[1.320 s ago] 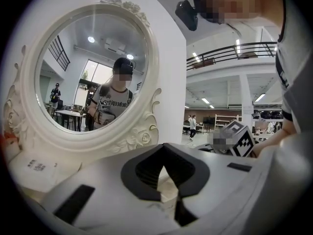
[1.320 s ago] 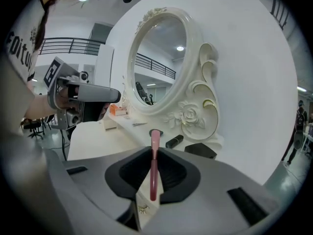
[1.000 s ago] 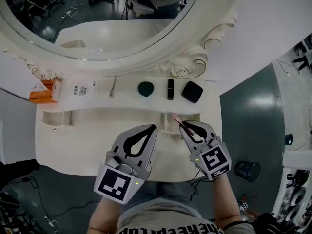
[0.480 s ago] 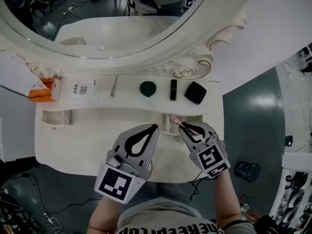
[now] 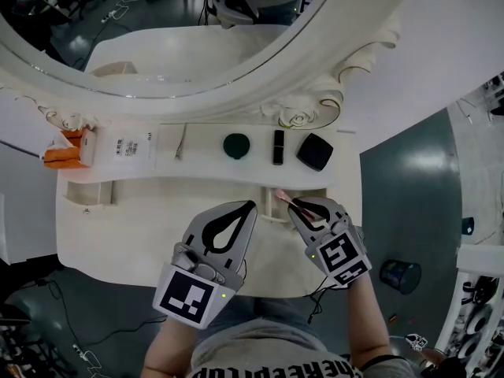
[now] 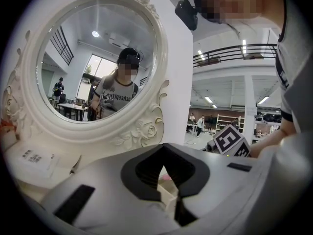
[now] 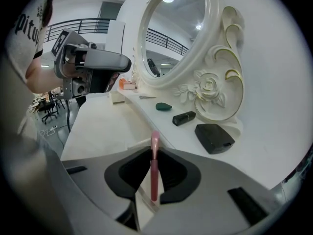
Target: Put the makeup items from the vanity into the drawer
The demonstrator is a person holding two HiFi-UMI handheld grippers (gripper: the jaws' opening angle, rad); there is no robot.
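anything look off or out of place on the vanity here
Nothing stands out. The green disc, black tube and black case lie in a tidy row on the shelf, nothing spilled or broken. The right tool grips a pink stick over the open drawer.

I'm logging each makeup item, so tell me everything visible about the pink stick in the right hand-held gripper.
The pink stick is slim, straight and smooth, plastic by its look, with a paler rounded tip. The right hand-held gripper is shut on it, so it lies along the jaws with its tip jutting past them. It is held over the front of the white vanity; only the jaws seem to touch it.
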